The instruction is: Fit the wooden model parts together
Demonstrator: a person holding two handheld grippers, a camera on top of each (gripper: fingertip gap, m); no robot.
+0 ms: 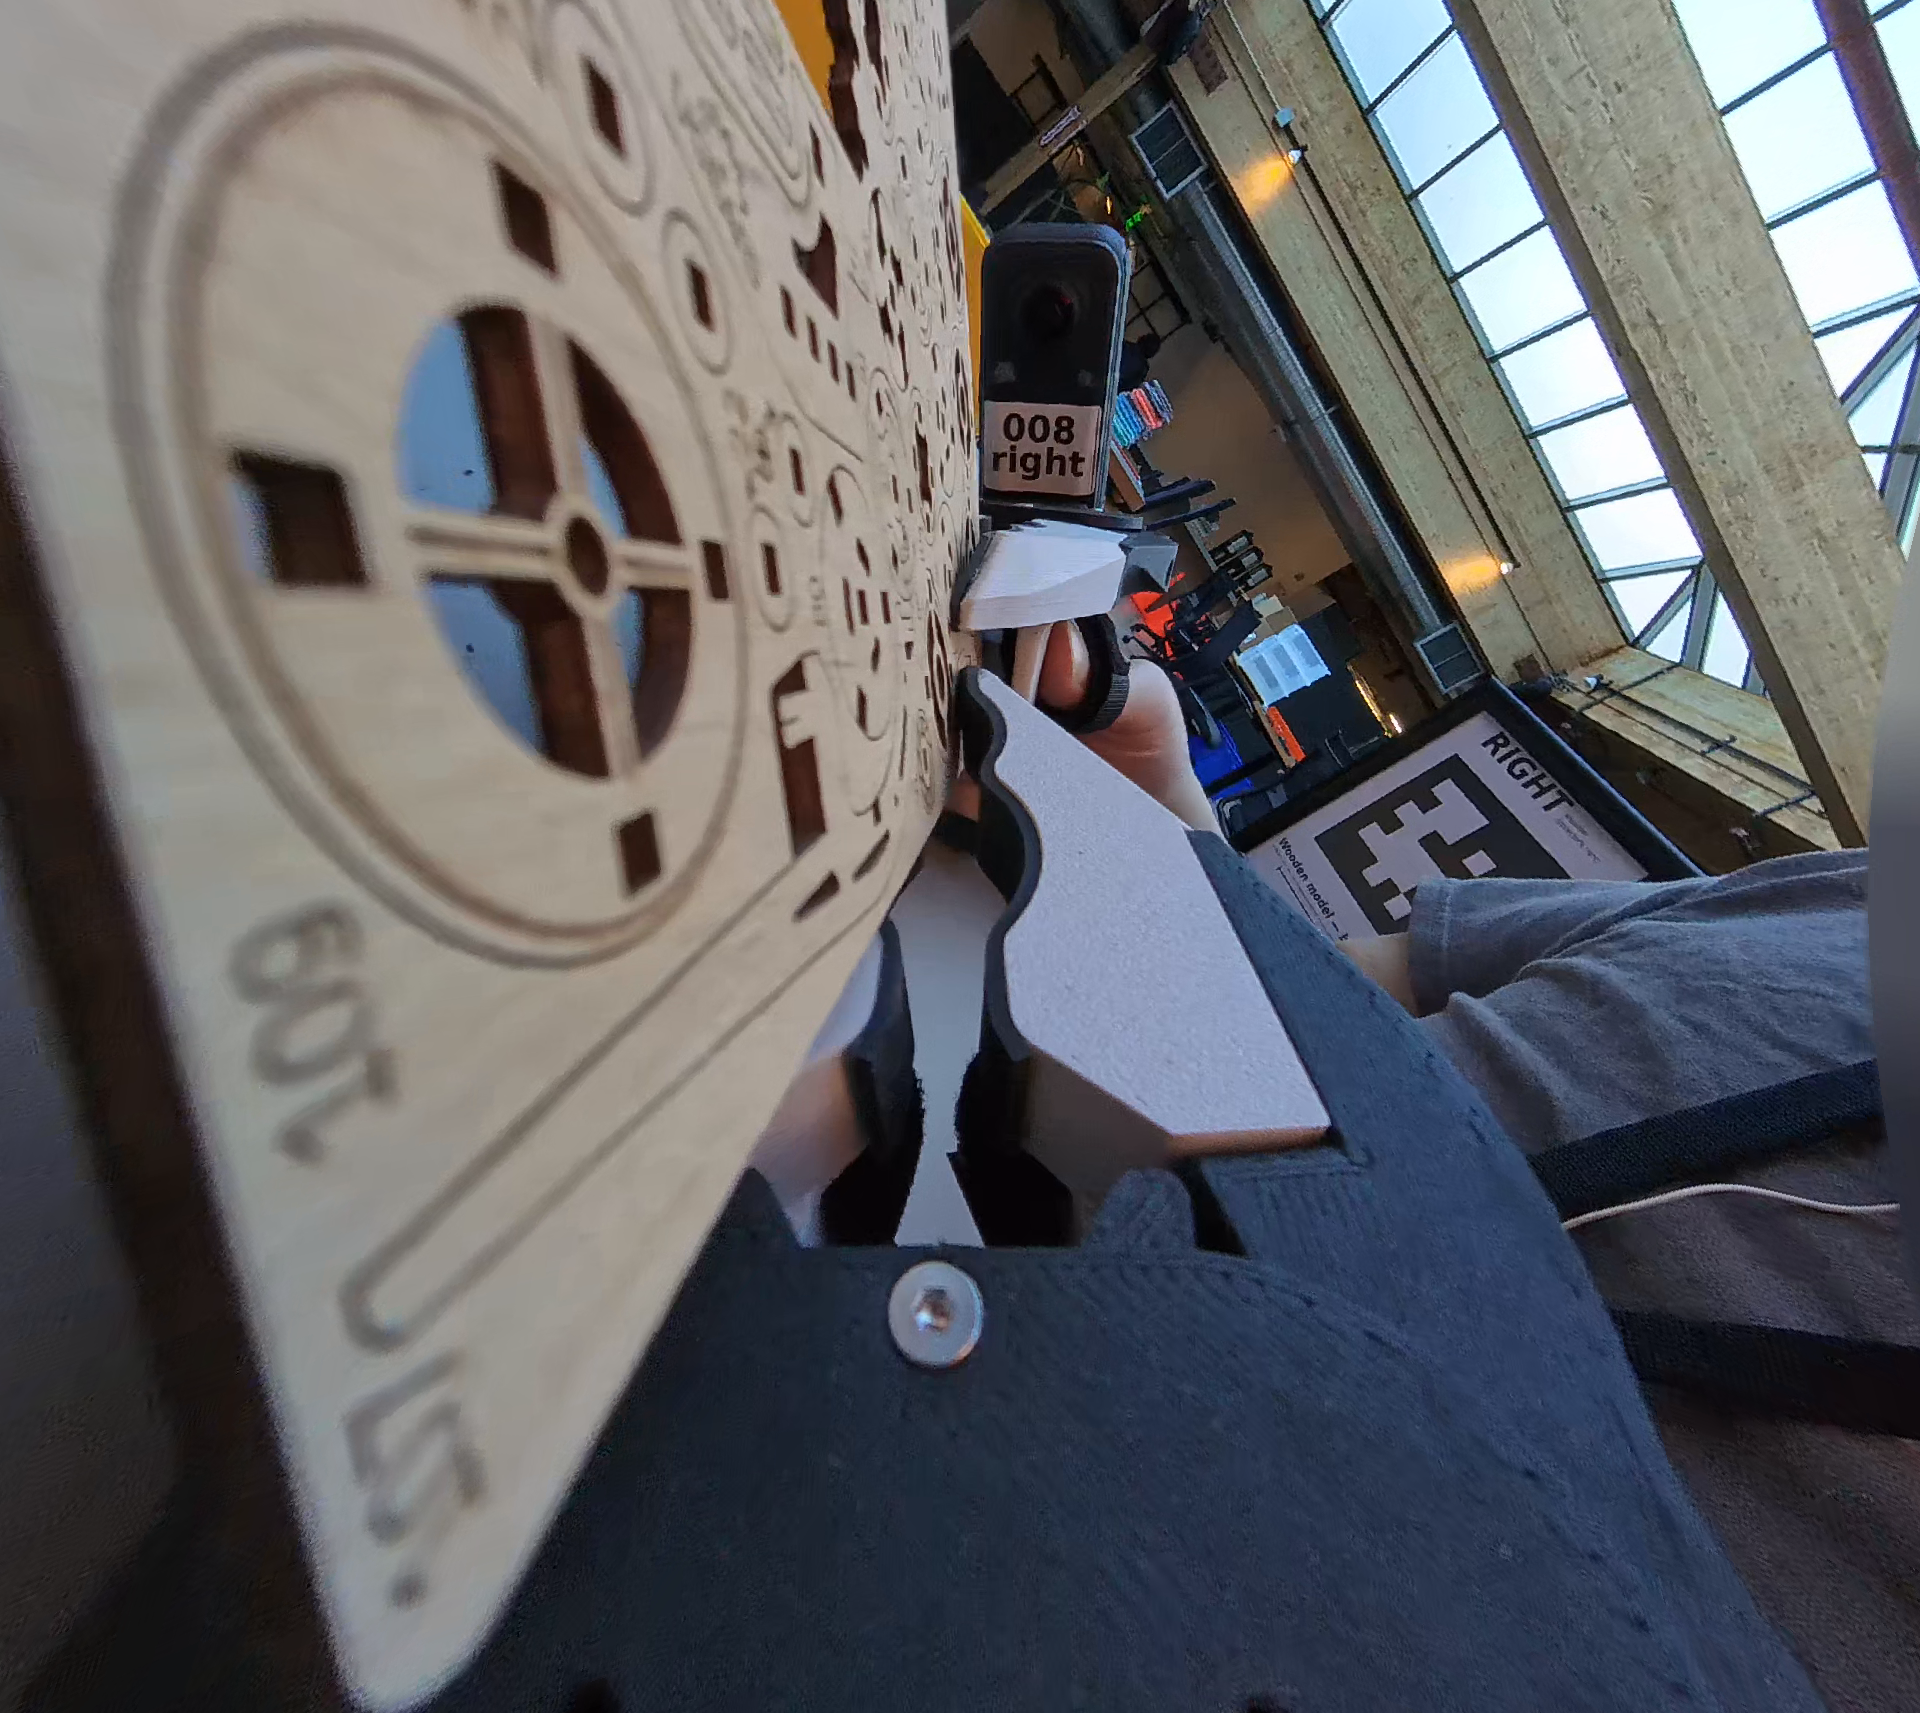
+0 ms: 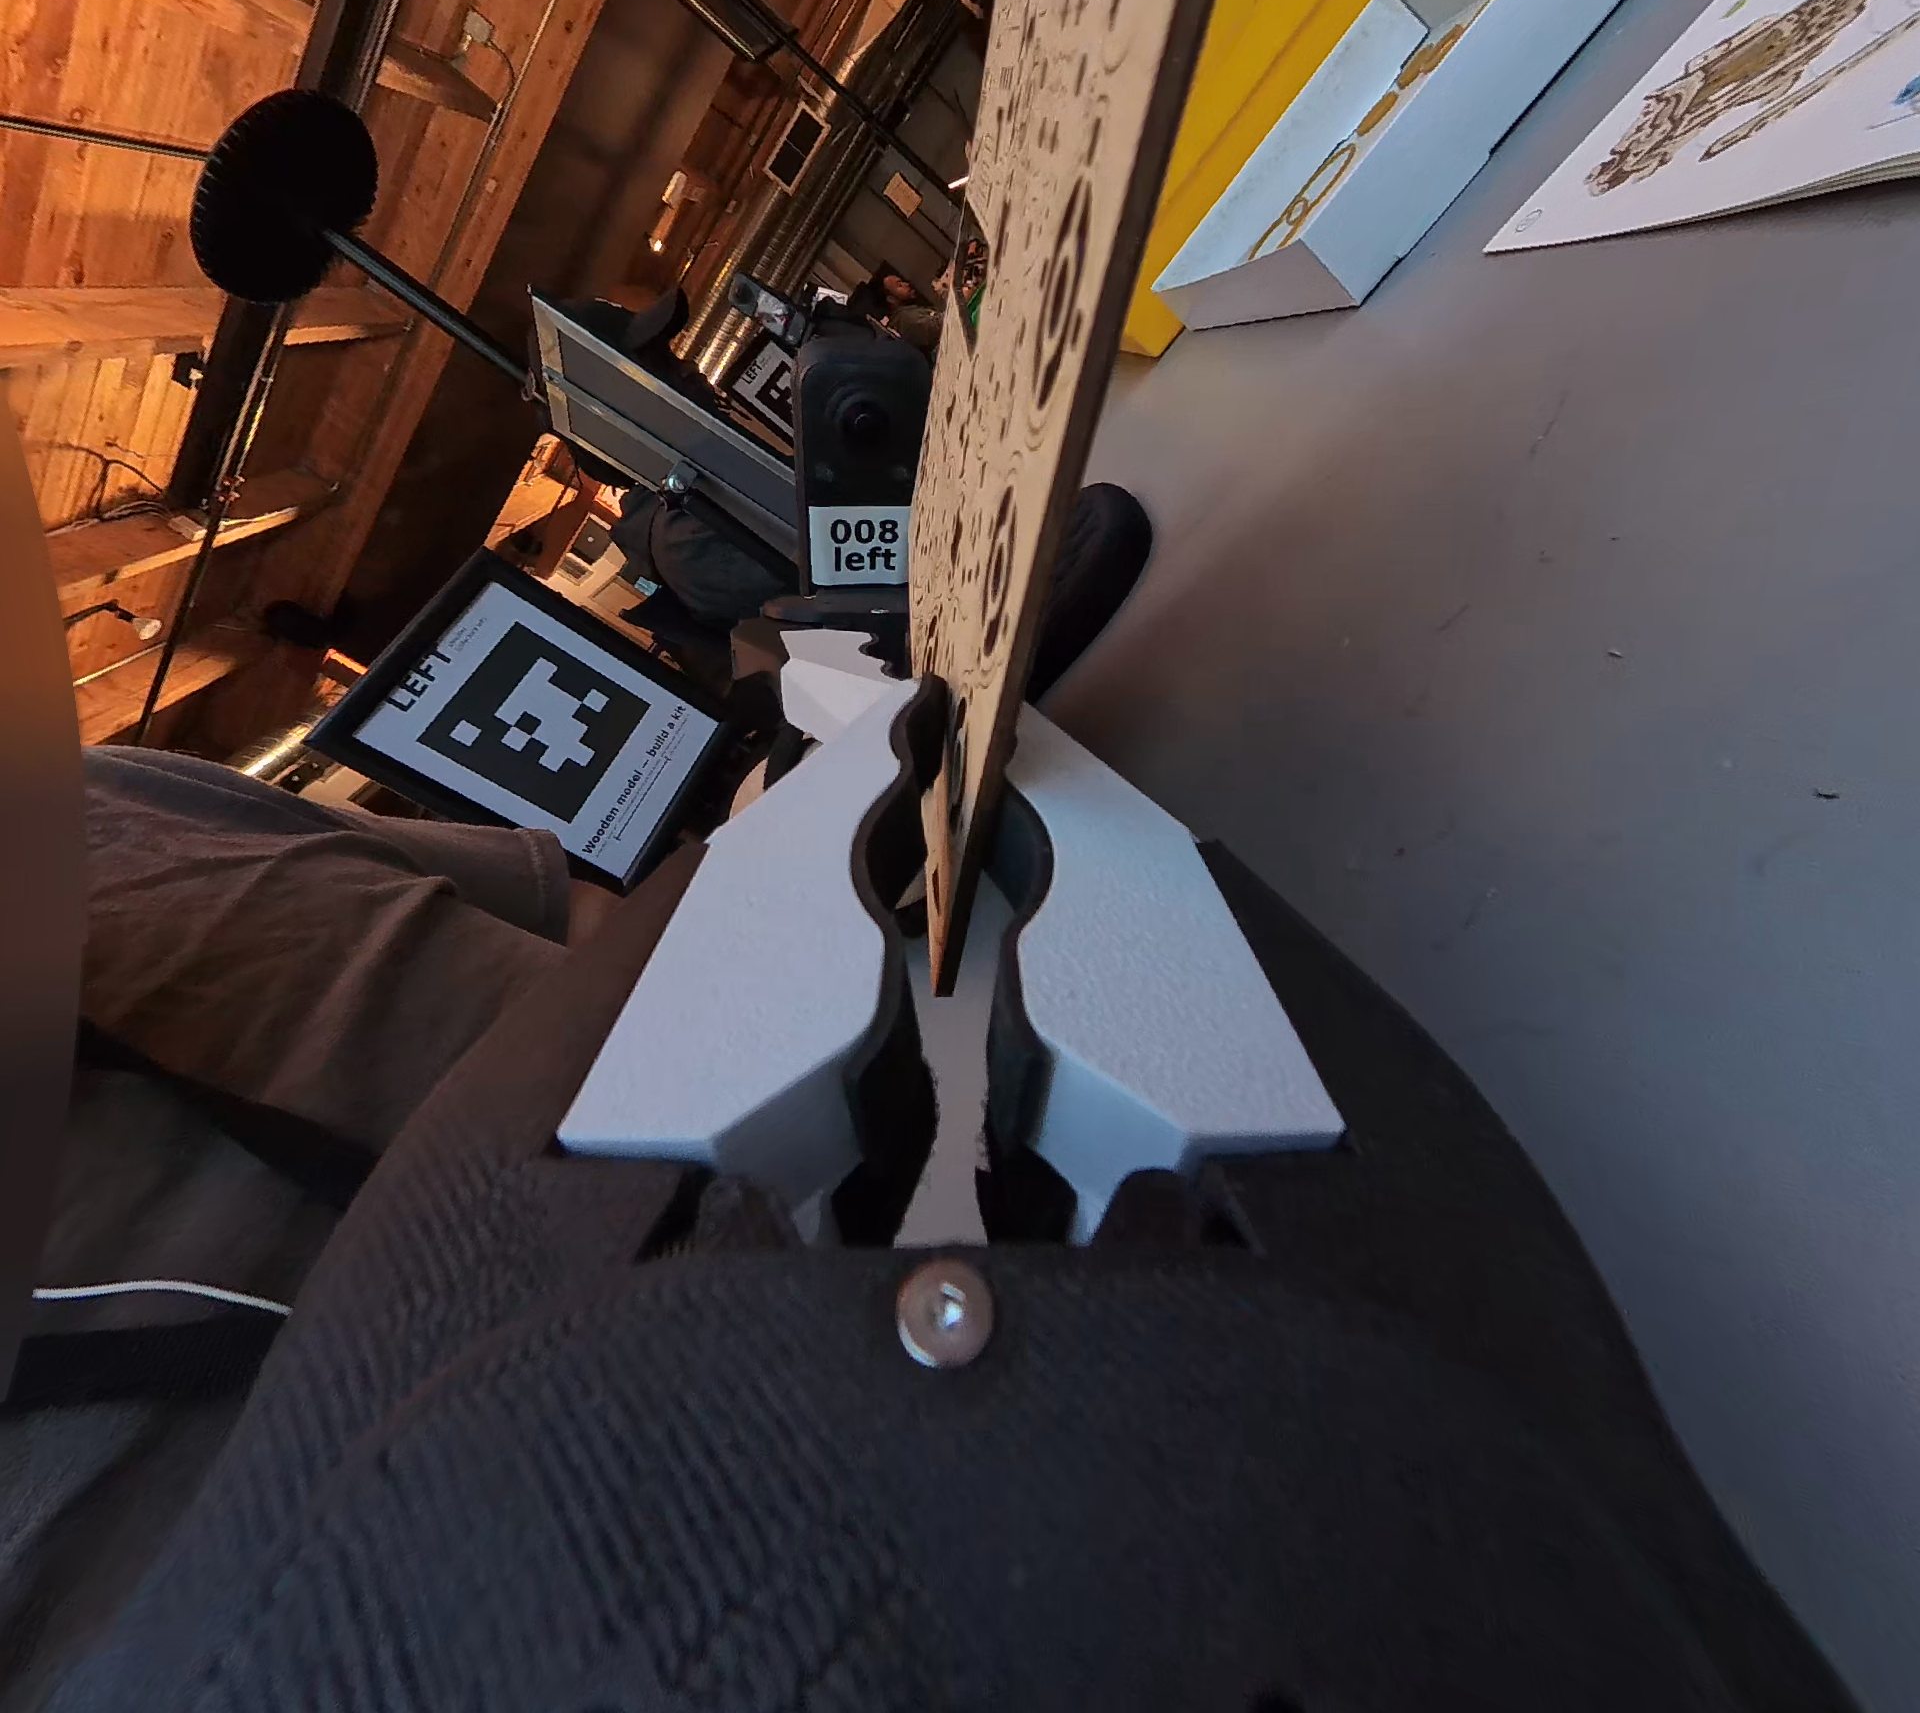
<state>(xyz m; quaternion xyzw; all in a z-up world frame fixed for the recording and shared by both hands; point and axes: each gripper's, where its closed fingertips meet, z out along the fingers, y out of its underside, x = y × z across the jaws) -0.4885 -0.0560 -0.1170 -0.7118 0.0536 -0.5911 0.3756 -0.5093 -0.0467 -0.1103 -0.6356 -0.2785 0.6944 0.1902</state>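
A laser-cut plywood sheet with many pre-cut model parts stands on edge, held between both grippers. In the left wrist view it fills the left half and hides my left gripper's near finger; the left gripper is shut on its lower edge. In the right wrist view the plywood sheet is seen edge-on, and my right gripper is shut on its end with the white fingertips pinching it. Each gripper shows beyond the sheet in the other's view: the right gripper and the left gripper.
A grey table lies to the right. On it are a yellow bin, a white box with loose wooden parts and an open instruction booklet. A framed marker card and a person's sleeve are close by. The tips of both grippers are at nearly the same place.
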